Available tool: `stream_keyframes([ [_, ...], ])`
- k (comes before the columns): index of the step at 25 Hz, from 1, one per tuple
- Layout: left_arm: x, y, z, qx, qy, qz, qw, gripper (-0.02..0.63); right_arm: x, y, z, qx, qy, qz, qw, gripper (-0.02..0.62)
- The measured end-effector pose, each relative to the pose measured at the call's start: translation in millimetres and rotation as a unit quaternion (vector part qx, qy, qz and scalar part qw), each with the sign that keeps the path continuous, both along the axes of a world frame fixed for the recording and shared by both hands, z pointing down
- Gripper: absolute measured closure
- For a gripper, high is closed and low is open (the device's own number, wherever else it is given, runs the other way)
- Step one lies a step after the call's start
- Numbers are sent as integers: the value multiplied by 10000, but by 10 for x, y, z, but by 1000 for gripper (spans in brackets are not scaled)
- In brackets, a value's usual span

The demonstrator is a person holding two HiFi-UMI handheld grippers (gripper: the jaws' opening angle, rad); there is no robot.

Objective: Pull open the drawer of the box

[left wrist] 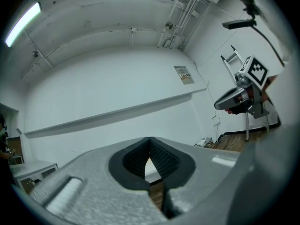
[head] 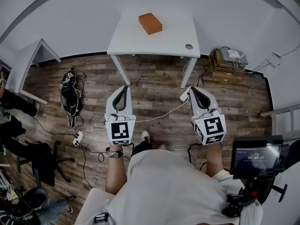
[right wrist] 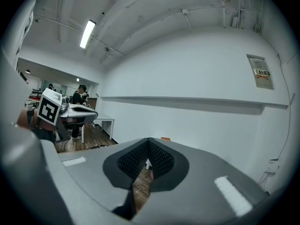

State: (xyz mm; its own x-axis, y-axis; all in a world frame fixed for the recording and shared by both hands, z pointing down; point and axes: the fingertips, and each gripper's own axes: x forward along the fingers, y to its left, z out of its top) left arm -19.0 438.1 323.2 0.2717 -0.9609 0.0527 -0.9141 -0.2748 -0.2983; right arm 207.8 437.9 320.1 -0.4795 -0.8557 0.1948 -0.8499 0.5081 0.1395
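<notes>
A wood floor (head: 154,83) runs up to a white wall (head: 93,13), and a white table (head: 136,36) stands against it. The box (head: 150,23), orange and flat, lies near the table's far edge, set at a slant. Its drawer looks closed, though from this distance I cannot tell which face carries it.

The person stands well back from the table. The left gripper (head: 123,89) and right gripper (head: 191,89) are held level at waist height, side by side and aimed at the table. That reads as a ready stance before walking in, so the task seems not yet begun. Both pairs of jaws are pressed together with nothing between them. Each gripper's own view shows only floor and a table leg through the slot behind the tips. Closing on the drawer's front would likely call for parting one pair first.

As for writing, the box shows no label from here. A notice (right wrist: 261,72) hangs on the wall, its print too small to read. A screen (head: 257,156) at the person's right shows pale digits like a timer, not legible with certainty. Each marker cube (head: 120,131) carries only black-and-white square patterns.
</notes>
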Motion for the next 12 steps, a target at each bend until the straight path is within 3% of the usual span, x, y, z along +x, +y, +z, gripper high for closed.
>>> stream_keyframes([
  [12, 67, -21, 34, -15, 46, 37, 10000, 606, 98, -4, 23, -56, -27, 105, 9999, 594],
])
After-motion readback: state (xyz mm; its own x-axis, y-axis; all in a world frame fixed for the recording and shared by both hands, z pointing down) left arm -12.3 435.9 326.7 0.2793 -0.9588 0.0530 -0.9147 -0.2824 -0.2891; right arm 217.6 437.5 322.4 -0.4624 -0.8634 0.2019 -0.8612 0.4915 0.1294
